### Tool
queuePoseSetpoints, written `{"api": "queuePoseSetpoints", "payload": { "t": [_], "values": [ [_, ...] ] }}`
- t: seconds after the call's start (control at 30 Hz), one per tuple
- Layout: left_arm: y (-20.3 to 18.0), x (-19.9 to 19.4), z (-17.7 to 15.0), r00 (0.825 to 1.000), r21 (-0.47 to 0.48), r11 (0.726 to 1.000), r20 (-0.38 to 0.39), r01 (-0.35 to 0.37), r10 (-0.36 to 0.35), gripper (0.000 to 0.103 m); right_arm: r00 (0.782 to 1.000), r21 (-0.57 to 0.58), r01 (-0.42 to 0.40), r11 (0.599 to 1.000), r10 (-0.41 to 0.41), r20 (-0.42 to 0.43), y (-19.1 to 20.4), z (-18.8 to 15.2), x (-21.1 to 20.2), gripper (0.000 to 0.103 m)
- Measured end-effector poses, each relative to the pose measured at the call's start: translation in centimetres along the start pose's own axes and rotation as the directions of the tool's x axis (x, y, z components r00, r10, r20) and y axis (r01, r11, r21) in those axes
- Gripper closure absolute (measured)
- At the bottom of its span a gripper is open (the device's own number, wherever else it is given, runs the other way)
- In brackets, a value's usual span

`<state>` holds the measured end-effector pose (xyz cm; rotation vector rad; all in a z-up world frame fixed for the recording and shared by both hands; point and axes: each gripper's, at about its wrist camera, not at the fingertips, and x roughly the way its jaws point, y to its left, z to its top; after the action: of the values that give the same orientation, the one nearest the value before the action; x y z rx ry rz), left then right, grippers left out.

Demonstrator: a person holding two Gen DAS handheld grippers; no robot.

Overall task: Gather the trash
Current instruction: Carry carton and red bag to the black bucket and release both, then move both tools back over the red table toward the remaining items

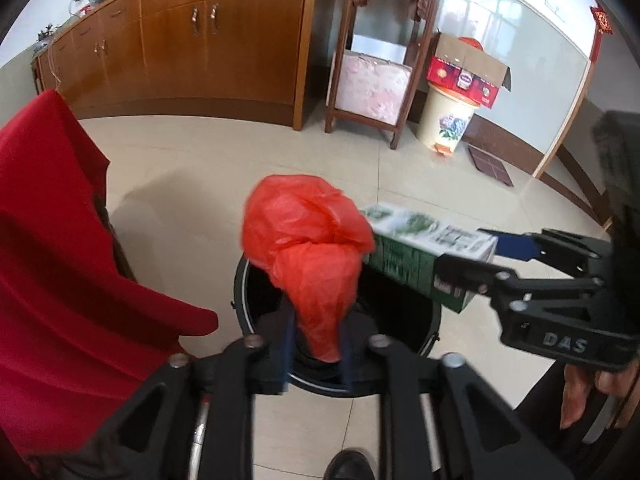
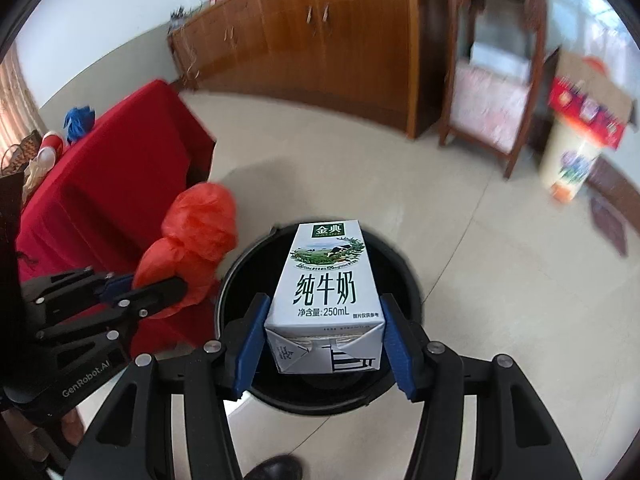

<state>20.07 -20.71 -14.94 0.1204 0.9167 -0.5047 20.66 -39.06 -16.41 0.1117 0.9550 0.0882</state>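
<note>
Above the black bin [image 2: 240, 280] on the tiled floor, both hand-held grippers hung with their loads. The right hand-held gripper [image 2: 324, 336] clenched a milk carton [image 2: 326, 280] by its near end, a blue pad pressed against each side, the carton jutting forward over the bin's mouth toward twelve o'clock. The left hand-held gripper [image 1: 316, 344] had a crumpled red plastic bag [image 1: 308, 240] between its fingers; the jaws stood partly apart, and blur hid whether the pads pressed on the bag's tail or merely flanked it, so its grip could not be told.

In the left wrist view the carton came in from three o'clock and its far corner touched or nearly touched the bag over the bin's opening. That crowding looked like the main risk: if both were let go together, the carton might knock the light bag sideways, and the bag could drape over the rim at nine o'clock or drift onto the floor beside the red-covered bench [image 1: 60, 240]. The bag bulged well above the rim, so it might also catch air and settle slowly. Held only by its end, the carton could pivot on release and strike the rim at twelve o'clock if it sat too far forward. A shoe [image 2: 276, 468] stood at six o'clock, close to the bin.
</note>
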Motion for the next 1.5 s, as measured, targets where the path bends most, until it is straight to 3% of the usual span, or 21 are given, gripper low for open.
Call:
{"api": "queuePoseSetpoints", "payload": {
  "t": [0.03, 0.1, 0.17, 0.2, 0.3, 0.5, 0.97, 1.27, 1.5],
  "values": [
    [0.3, 0.2, -0.3, 0.999, -0.002, 0.999, -0.005, -0.042, 0.042, 0.033, 1.000, 0.003, 0.013, 1.000, -0.013, -0.023, -0.3, 0.2, 0.7, 0.041],
    [0.7, -0.4, -0.6, 0.998, -0.019, 0.998, 0.030, -0.059, 0.059, 0.016, 0.997, 0.060, 0.055, 0.997, -0.052, -0.058, -1.6, 0.0, 1.8, 0.015],
    [1.0, -0.8, -0.8, 0.995, -0.026, 0.995, 0.040, -0.091, 0.092, 0.015, 0.995, 0.094, 0.084, 0.992, -0.078, -0.062, -2.5, 0.0, 1.8, 0.010],
    [1.1, -0.9, -0.8, 0.994, -0.033, 0.995, 0.040, -0.099, 0.100, 0.014, 0.994, 0.109, 0.101, 0.989, -0.096, -0.058, -2.9, 0.0, 1.7, 0.002],
    [1.4, -1.2, -0.8, 0.989, -0.056, 0.989, 0.051, -0.139, 0.142, 0.004, 0.991, 0.139, 0.133, 0.981, -0.129, -0.038, -3.3, 0.2, 1.1, 0.000],
    [1.8, -2.7, -0.4, 0.980, -0.079, 0.982, 0.091, -0.170, 0.177, 0.003, 0.982, 0.150, 0.179, 0.972, -0.185, 0.025, -2.9, 0.5, -0.3, 0.000],
    [3.5, -7.0, -0.6, 0.970, -0.124, 0.978, 0.152, -0.170, 0.188, 0.003, 0.971, 0.097, 0.199, 0.975, -0.210, 0.116, 0.3, 0.4, -3.0, 0.000],
    [6.3, -11.4, -1.8, 0.955, -0.204, 0.963, 0.198, -0.178, 0.219, 0.003, 0.970, 0.069, 0.169, 0.983, -0.178, 0.165, 5.1, 0.4, -6.2, 0.000],
    [9.5, -14.7, -3.5, 0.933, -0.306, 0.929, 0.220, -0.210, 0.284, 0.003, 0.970, -0.004, 0.112, 0.994, -0.108, 0.219, 10.3, 2.0, -8.3, 0.000]
  ]
}}
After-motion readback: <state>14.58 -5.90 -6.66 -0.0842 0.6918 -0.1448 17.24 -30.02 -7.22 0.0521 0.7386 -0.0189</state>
